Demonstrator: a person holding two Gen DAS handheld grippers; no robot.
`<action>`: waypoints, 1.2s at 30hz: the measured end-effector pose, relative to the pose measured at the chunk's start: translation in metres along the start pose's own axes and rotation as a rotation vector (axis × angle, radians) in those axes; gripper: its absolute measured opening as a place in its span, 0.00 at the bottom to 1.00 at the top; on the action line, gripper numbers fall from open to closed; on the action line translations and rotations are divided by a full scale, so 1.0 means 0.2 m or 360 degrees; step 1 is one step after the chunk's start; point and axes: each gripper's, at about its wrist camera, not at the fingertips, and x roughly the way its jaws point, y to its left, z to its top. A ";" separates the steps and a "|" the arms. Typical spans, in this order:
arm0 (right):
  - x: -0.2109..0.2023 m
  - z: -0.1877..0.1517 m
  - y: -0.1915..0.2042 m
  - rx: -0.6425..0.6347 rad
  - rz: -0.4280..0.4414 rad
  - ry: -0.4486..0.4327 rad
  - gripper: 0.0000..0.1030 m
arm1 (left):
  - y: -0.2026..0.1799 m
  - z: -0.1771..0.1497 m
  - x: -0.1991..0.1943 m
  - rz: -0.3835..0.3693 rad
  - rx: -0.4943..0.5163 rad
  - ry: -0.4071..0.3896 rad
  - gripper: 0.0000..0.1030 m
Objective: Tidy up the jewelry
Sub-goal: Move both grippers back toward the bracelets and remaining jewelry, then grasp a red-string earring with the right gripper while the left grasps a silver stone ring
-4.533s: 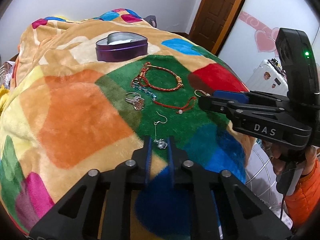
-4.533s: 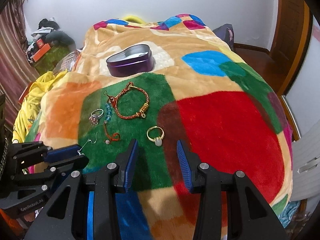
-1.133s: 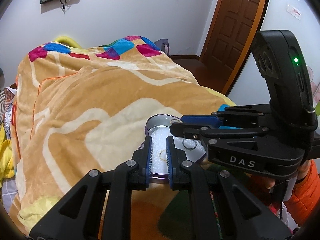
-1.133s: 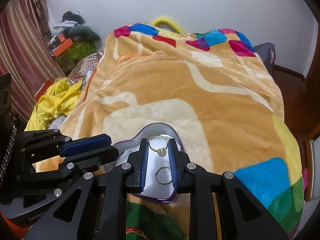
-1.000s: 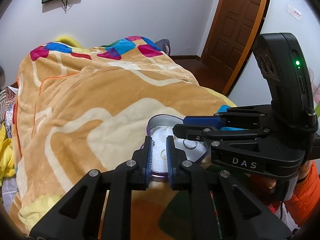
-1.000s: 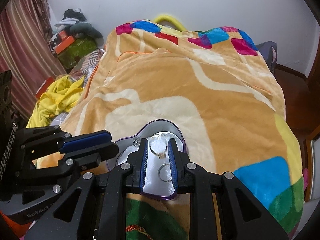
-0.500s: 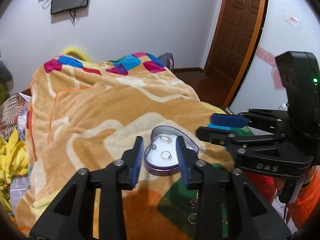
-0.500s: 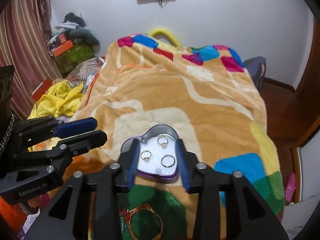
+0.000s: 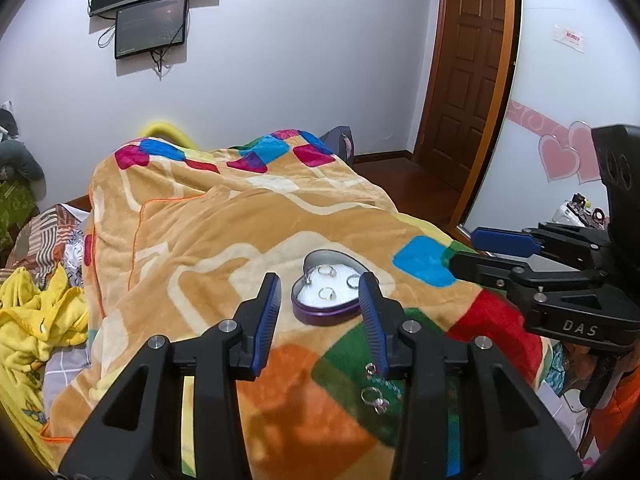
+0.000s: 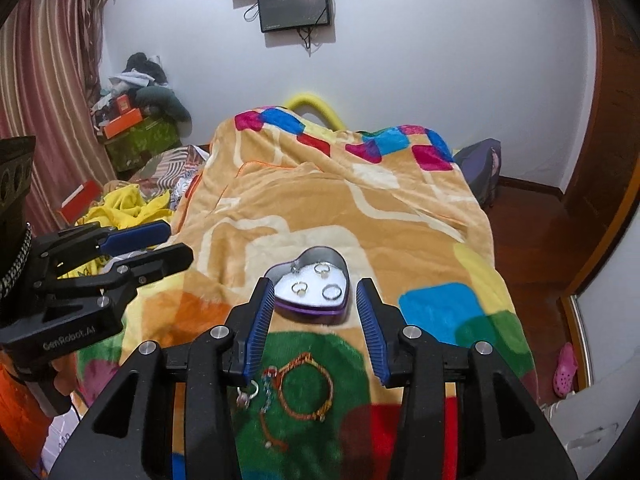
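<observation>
- Jewelry box point(image 10: 316, 300): heart-shaped tin with a purple wall and white lining, sits open on the patterned blanket point(image 10: 360, 216), on the tan area just beyond the green patch.
- Box contents, right wrist view: three rings on the lining. One ring point(image 10: 322, 268) toward the back, one ring point(image 10: 300, 288) at front left, and a plain silver band point(image 10: 332, 291) at front right. A small silver piece point(image 10: 294, 268) lies against the back-left wall; too small to identify.
- Same box in the left wrist view point(image 9: 330, 294), same three rings visible inside.
- Left gripper point(image 9: 322, 316): jaws spread wide, nothing between them, held above the blanket with the box framed in the gap. Not touching the box.
- Right gripper point(image 10: 316, 320): jaws likewise spread wide and empty, box visible between the blue pads point(image 10: 258, 320).
- Loose on the green patch, nearer than the box: red-orange cord bracelet point(image 10: 306, 386) in a loop; a thin red string bracelet point(image 10: 272, 432) below it; a blue bead strand point(image 10: 267, 390) to its left; a ring with a stone point(image 10: 245, 396) beside the left pad.
- Left wrist view shows that ring point(image 9: 374, 396) and bead strand point(image 9: 382, 378) near the right pad.
</observation>
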 end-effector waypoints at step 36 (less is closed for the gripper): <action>0.01 -0.56 -0.09 0.0299 -0.0011 0.0274 0.38 | -0.18 -0.54 0.35 -0.0216 -0.0104 0.0508 0.21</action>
